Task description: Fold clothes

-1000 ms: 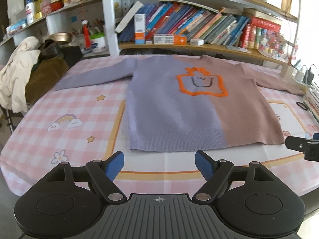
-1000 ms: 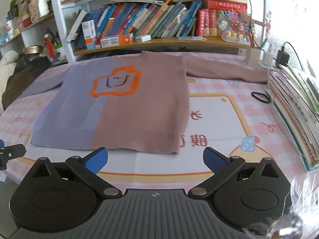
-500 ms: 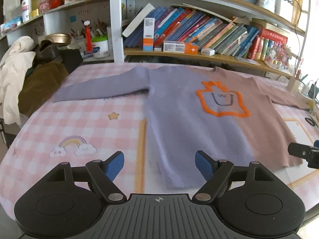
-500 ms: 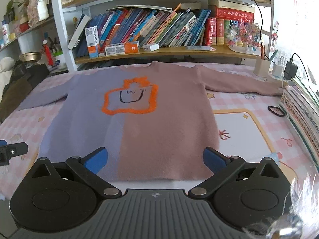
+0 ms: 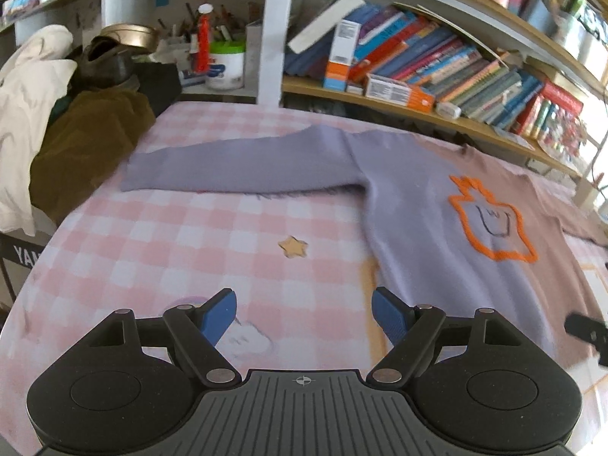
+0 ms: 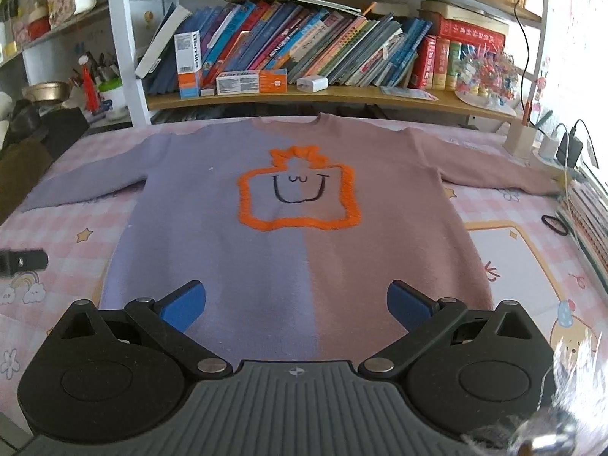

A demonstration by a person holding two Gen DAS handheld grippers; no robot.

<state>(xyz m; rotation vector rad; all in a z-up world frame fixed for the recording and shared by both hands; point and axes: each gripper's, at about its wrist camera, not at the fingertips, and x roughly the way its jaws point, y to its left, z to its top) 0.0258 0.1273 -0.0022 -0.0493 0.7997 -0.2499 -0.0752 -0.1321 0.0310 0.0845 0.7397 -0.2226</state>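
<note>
Your left gripper (image 5: 303,313), jaws spread and empty, hovers over the tabletop's (image 5: 197,235) left side beside the sweater's (image 6: 288,224) lilac hem. Your right gripper (image 6: 296,304), also spread, hangs above the hem's middle.

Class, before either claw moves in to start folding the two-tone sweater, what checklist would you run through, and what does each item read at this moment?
1. Sweater lying flat, front up: ok.
2. Both sleeves spread out to the sides: ok.
3. Left claw open, holding nothing: ok.
4. Right claw open, holding nothing: ok.
5. Black hair tie lying clear of the pink sleeve: ok.
6. Pink sleeve's cuff free of the cables: cannot tell.
</note>
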